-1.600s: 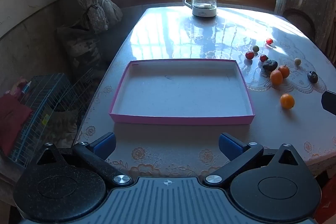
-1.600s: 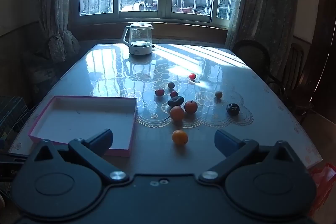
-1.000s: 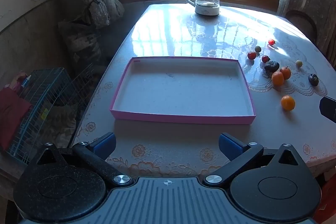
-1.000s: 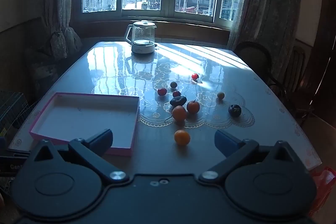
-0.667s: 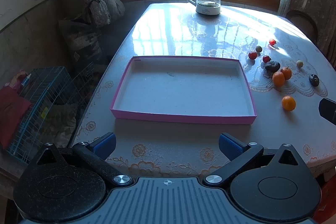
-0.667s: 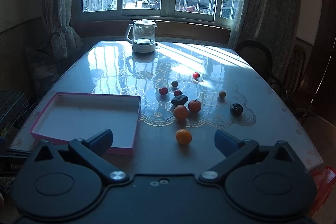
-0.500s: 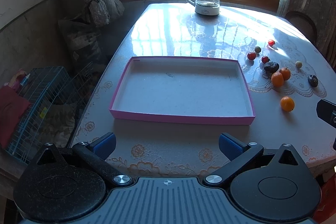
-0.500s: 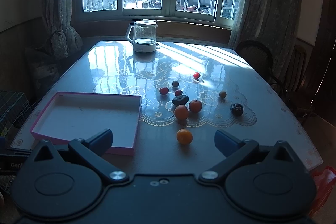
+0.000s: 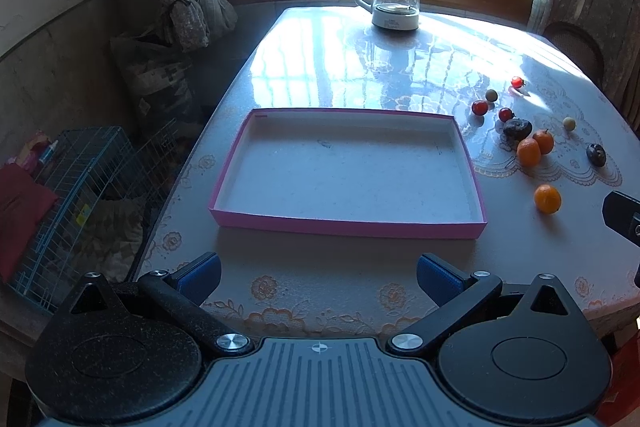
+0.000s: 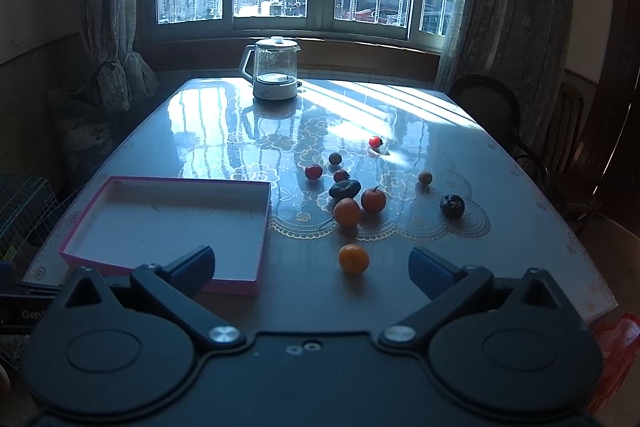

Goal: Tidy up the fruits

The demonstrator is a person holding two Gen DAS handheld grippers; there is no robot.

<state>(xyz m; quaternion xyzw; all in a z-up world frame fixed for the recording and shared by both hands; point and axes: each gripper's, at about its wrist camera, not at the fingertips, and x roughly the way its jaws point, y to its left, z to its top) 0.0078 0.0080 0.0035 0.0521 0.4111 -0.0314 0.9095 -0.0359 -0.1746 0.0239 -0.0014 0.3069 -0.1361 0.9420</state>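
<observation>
**Nothing picked yet: the approach to the first fruit is in hand**

The pink tray (image 9: pixel 348 225) is seen bare on the worktop (image 9: pixel 360 67), with every fruit lying outside it, to its right on the lace-patterned part of the cloth. The task is therefore judged to be at its very start.

The left gripper (image 9: pixel 318 277) is held before the near edge of the tray, its fingers (image 9: pixel 200 277) spread wide and nothing between them. The right gripper (image 10: pixel 312 265) is likewise released and empty, and is pointed toward the nearest orange (image 10: pixel 353 258), which lies alone, just ahead of the fingers and near the tray's right corner. Further back a cluster is seen: two more oranges (image 10: pixel 347 212) touching or nearly so, a dark wrinkled fruit (image 10: pixel 345 189) just behind them, small red fruits (image 10: pixel 313 171), and a dark plum (image 10: pixel 452 206) set apart to the right.

The nearest orange is judged the likely first target (it is isolated, so no neighbour would be knocked). The next move would call for the right gripper to be lowered until the spread fingers straddle the orange, then closed gently, since a round fruit may roll away on the glossy surface. A glass kettle (image 10: pixel 276 73) stands well apart at the far end.
</observation>
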